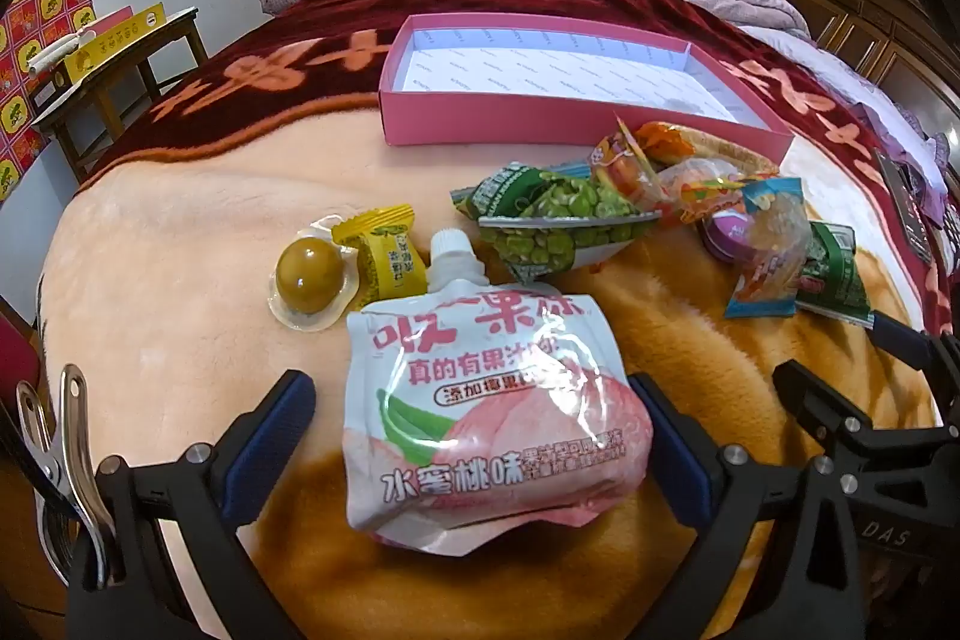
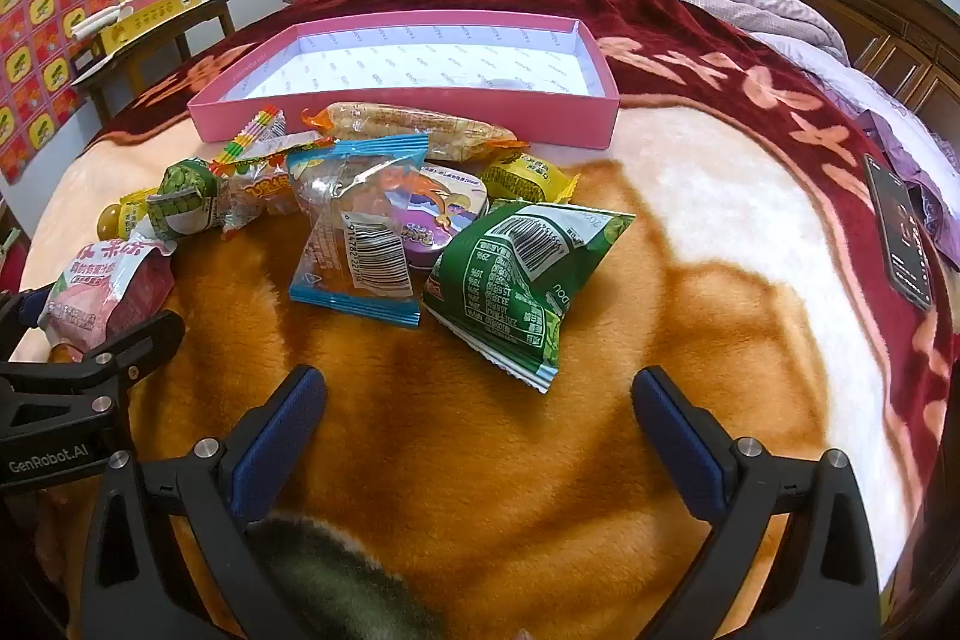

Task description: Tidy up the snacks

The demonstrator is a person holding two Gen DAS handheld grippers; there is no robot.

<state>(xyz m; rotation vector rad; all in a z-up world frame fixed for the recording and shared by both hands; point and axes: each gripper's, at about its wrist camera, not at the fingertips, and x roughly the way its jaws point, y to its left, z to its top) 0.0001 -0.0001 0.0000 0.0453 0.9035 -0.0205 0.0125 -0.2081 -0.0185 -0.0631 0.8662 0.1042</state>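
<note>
- Left gripper (image 1: 474, 436) is straddling the peach jelly pouch (image 1: 486, 412), jaws spread wide; right pad looks to be touching the pouch, left pad apart, nothing clamped.
- Pouch is lying flat on the blanket (image 1: 180, 232), long axis running away from the jaws, spout toward the pink box (image 1: 576, 124).
- Right gripper (image 2: 480, 418) is hovering low, jaws spread and empty, green packet (image 2: 522, 274) just ahead.
- Left hand is nearer the pouch.
- Pink box is sitting empty beyond the snack pile (image 2: 360, 184).
</note>
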